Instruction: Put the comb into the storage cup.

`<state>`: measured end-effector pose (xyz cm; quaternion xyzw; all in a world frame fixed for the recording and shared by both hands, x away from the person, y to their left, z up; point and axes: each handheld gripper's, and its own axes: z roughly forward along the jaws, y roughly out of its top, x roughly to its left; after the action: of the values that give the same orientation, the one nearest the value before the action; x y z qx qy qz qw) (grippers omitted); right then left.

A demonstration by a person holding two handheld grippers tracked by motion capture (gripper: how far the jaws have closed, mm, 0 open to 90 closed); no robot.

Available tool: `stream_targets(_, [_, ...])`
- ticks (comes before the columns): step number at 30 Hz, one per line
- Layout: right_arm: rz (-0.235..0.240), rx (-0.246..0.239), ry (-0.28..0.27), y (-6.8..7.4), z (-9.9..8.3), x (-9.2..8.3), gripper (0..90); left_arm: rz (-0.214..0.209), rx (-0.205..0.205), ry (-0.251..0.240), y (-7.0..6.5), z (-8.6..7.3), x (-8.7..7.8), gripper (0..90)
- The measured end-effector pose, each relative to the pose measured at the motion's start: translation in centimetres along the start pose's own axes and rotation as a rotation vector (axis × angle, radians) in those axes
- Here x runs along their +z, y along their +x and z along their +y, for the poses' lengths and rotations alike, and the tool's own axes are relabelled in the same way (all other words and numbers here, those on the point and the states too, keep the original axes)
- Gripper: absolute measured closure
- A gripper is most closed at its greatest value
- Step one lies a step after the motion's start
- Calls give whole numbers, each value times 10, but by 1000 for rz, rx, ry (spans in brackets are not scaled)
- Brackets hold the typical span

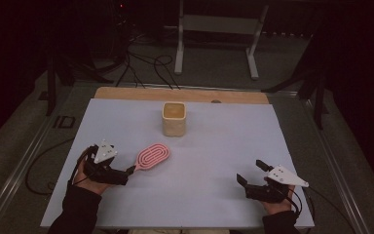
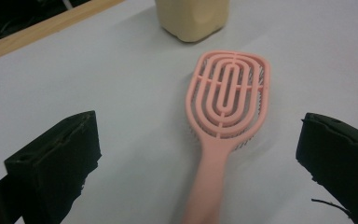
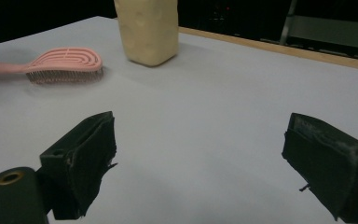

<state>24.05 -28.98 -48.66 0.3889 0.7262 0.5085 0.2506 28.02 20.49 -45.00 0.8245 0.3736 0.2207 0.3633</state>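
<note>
The desk (image 1: 224, 161) is the largest thing here, a pale sheet with a wooden strip (image 1: 126, 93) showing along its far edge and dark floor with cables (image 1: 146, 63) beyond. Near the far middle of the desk stands a cream cup (image 1: 174, 118), square-sided with rounded corners, upright. In front of it and to the left lies a pink brush (image 1: 152, 156), flat on the desk with its bristles down, its oval slotted head toward the cup and its handle pointing at the left tongs (image 1: 121, 175). Those tongs sit at the near left, held in a hand (image 1: 88, 176), jaws spread wide; in the left gripper view the handle runs down between the two jaws and neither jaw touches it. The right tongs (image 1: 251, 174) rest at the near right, well apart from brush and cup, jaws also wide apart with bare desk between them.
</note>
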Motion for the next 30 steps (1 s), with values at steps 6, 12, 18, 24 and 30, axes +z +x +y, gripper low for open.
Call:
stream_targets(6, [-1, -3, 3, 0, 0, 0, 93, -11, 22, 38, -2, 4, 8, 2])
stream_targets(12, [0, -3, 7, 1, 0, 1, 93, -38, 23, 78, -1, 5, 14, 2])
stream_targets(18, [1, -4, 11, 1, 0, 1, 93, -60, 31, 118, 0, 6, 19, 2])
stream_targets(24, [2, -4, 16, 1, 0, 2, 93, -78, 39, 153, 2, 9, 24, 1])
stream_targets(30, [1, -5, 16, 1, -1, 2, 93, -96, 48, 193, 3, 11, 30, 1])
